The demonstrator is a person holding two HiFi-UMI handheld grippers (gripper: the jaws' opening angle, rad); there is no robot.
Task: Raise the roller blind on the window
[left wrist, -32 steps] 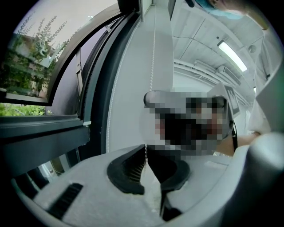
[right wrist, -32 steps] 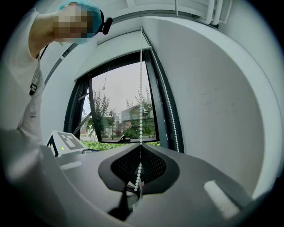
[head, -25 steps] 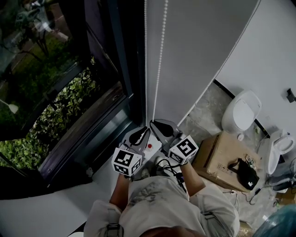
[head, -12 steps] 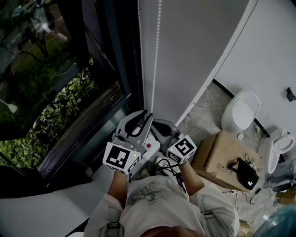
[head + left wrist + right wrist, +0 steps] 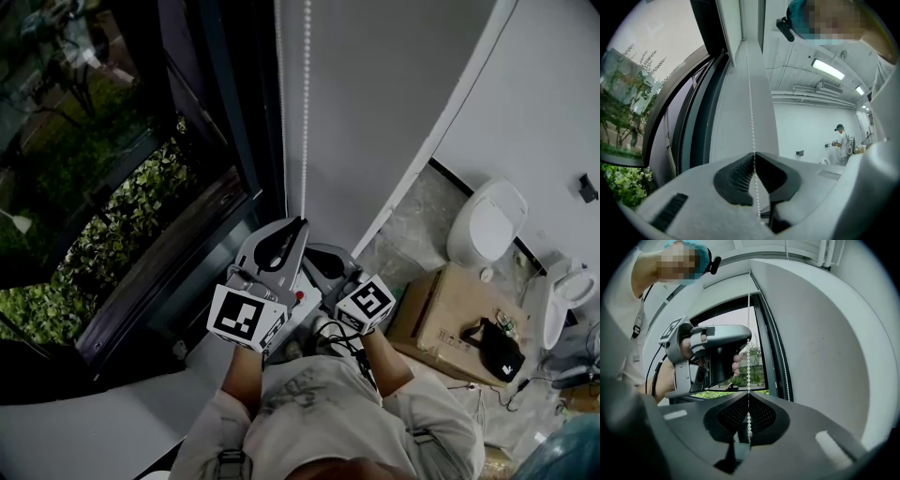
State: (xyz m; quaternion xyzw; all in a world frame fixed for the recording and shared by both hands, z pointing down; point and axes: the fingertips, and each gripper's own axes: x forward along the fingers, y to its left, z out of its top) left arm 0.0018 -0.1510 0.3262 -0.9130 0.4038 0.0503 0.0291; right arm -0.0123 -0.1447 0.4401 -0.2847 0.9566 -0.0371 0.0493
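A white bead chain (image 5: 306,112) hangs in two strands beside the dark window frame (image 5: 211,103). In the head view my left gripper (image 5: 298,225) is higher up, with my right gripper (image 5: 317,253) just below and behind it. In the left gripper view the left gripper (image 5: 754,154) is shut on one strand of the bead chain (image 5: 750,93), which runs through the jaw tips. My right gripper (image 5: 748,393) is shut on the bead chain (image 5: 748,362) too, and the left gripper (image 5: 749,337) shows above it on the same strand. I cannot make out the blind's fabric.
A white wall (image 5: 394,103) runs to the right of the chain. On the floor to the right are a toilet (image 5: 487,225) and a cardboard box (image 5: 448,319) with a black object (image 5: 502,358) on it. Green foliage (image 5: 112,234) lies outside. A person (image 5: 842,139) stands far off.
My left gripper has moved up the chain from beside the right gripper to above it. The right gripper has stayed about where it was.
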